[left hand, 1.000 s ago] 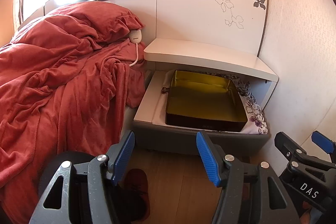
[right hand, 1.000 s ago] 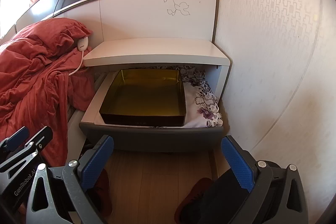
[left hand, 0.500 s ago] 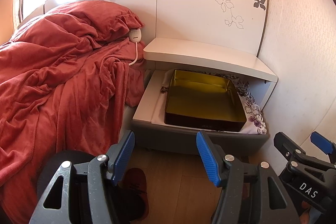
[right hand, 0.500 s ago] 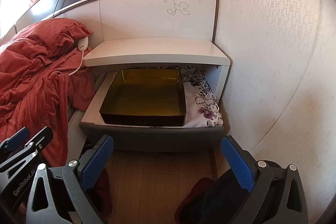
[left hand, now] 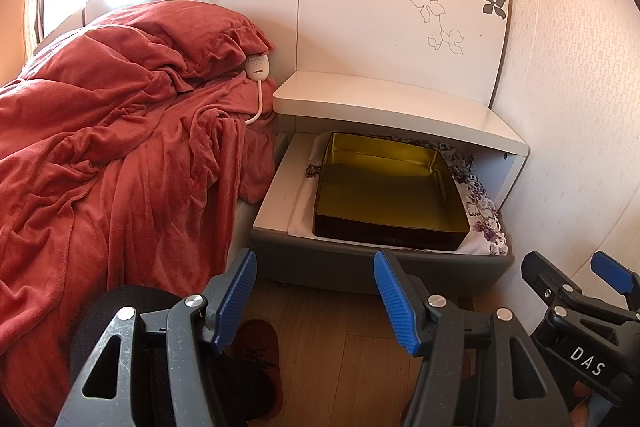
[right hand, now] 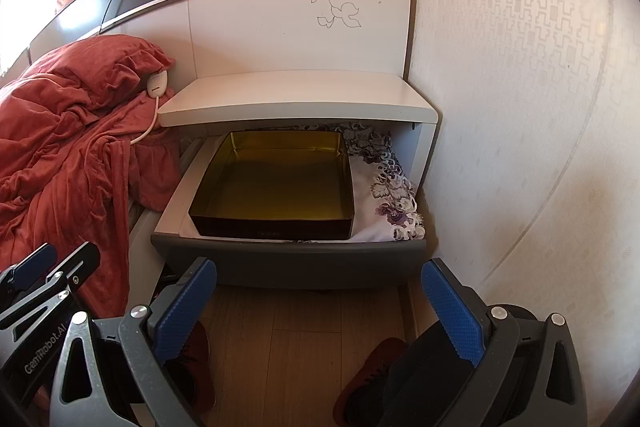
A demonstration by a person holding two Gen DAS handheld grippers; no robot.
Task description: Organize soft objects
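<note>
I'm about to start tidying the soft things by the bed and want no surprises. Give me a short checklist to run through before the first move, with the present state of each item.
1. Left gripper open and empty: ok.
2. Right gripper open and empty: ok.
3. Drawer pulled out and reachable: ok.
4. Tin box in the drawer empty: ok.
5. Floral cloth free to lift: not ok, the tin box sits on it.
6. Red blanket clear of the corded controller: not ok, the controller and its cord lie on it.
</note>
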